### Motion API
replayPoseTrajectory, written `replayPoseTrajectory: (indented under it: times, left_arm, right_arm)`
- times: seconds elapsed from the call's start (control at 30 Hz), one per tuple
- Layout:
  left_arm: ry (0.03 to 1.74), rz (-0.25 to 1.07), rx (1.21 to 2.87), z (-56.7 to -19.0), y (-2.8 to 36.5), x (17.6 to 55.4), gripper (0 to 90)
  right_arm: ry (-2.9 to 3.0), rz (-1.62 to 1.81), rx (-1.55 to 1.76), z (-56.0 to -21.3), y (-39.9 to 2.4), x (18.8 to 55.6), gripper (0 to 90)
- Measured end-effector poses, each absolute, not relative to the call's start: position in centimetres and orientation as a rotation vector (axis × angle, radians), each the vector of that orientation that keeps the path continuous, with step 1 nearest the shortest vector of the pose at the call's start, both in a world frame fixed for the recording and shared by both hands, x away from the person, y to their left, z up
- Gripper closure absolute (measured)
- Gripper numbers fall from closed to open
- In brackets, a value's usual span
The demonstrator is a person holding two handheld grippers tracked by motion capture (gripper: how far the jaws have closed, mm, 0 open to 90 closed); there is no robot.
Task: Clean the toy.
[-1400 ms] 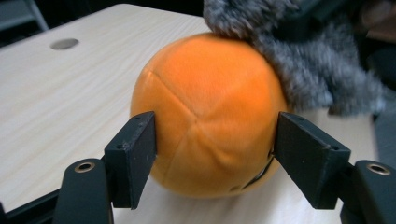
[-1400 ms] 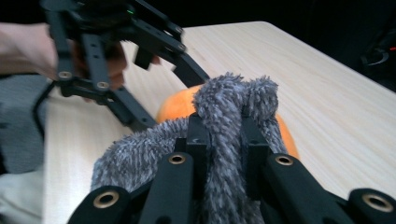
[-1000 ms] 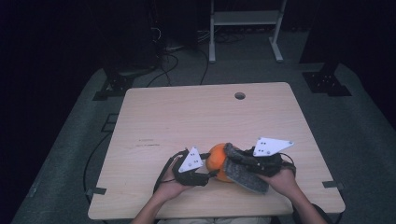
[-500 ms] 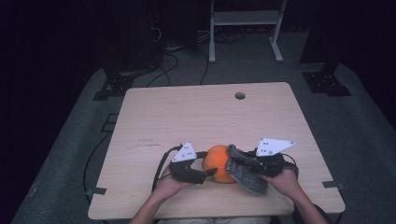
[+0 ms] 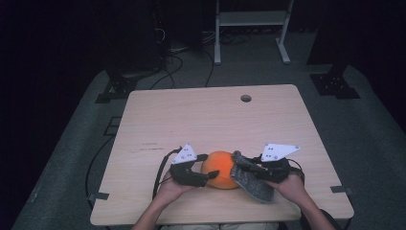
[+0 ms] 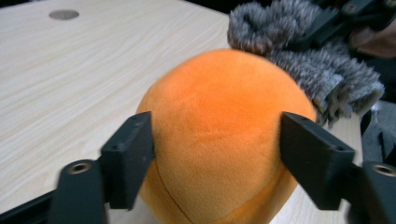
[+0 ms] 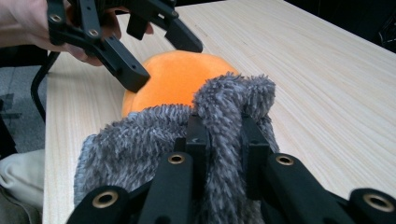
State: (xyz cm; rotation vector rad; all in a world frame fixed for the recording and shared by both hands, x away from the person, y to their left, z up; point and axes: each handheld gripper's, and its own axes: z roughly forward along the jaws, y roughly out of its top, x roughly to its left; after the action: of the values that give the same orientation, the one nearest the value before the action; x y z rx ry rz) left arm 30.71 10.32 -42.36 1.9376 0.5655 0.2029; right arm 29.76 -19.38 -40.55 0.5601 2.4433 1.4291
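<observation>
An orange plush ball (image 5: 221, 170) rests on the wooden table (image 5: 215, 120) near its front edge. My left gripper (image 5: 209, 166) is at the ball's left. Its jaws have just been opening and now flank the ball (image 6: 219, 116) without squeezing it. My right gripper (image 5: 242, 165) comes in from the right, shut on a grey fuzzy cloth (image 5: 253, 184). That cloth (image 7: 140, 140) bunches up between the jaws of my right gripper (image 7: 224, 140) and leans against the ball (image 7: 177, 79). In the right gripper view, my left gripper (image 7: 166, 60) hovers at the ball's far side.
A round cable hole (image 5: 245, 98) sits near the table's far edge. Behind the table stand a white metal frame (image 5: 251, 28) and dark stands, with cables on the floor. Bare tabletop stretches beyond the ball.
My left gripper's jaws have spread apart off the ball, and the gripper has eased slightly to the left. My right gripper still holds the grey cloth in the same place.
</observation>
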Motion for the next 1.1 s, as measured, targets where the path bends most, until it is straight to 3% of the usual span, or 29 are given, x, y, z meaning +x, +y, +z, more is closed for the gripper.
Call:
replayPoseTrajectory:
  times: [0.07, 0.17, 0.53, 0.63, 0.87, 0.97, 1.1]
  left_arm:
    - [0.54, 0.213, 1.923, -42.1, 9.8, 30.5, 18.9]
    - [0.533, 0.284, 2.0, -42.3, 9.3, 30.3, 23.3]
    - [0.656, 0.233, 1.969, -43.0, 10.5, 31.1, 25.6]
    - [0.647, 0.23, 1.973, -43.0, 10.7, 31.0, 25.6]
    - [0.531, 0.252, 2.04, -42.9, 10.6, 29.8, 26.9]
    - [0.463, 0.23, 2.038, -42.2, 11.0, 29.7, 19.5]
    - [0.531, 0.17, 2.014, -42.2, 10.7, 31.3, 11.2]
  right_arm:
    - [2.44, 1.434, 0.536, -40.4, -18.8, 29.6, 77.2]
    - [2.457, 1.468, 0.474, -40.4, -17.9, 29.4, 76.9]
    - [2.482, 1.519, 0.482, -40.6, -18.4, 29.1, 76.9]
    - [2.504, 1.474, 0.439, -40.8, -17.4, 29.0, 76.8]
    - [2.51, 1.434, 0.606, -41.8, -19.6, 30.4, 76.6]
    - [2.525, 1.427, 0.545, -41.9, -19.1, 29.9, 76.5]
    - [2.554, 1.461, 0.462, -41.8, -18.6, 29.8, 76.4]
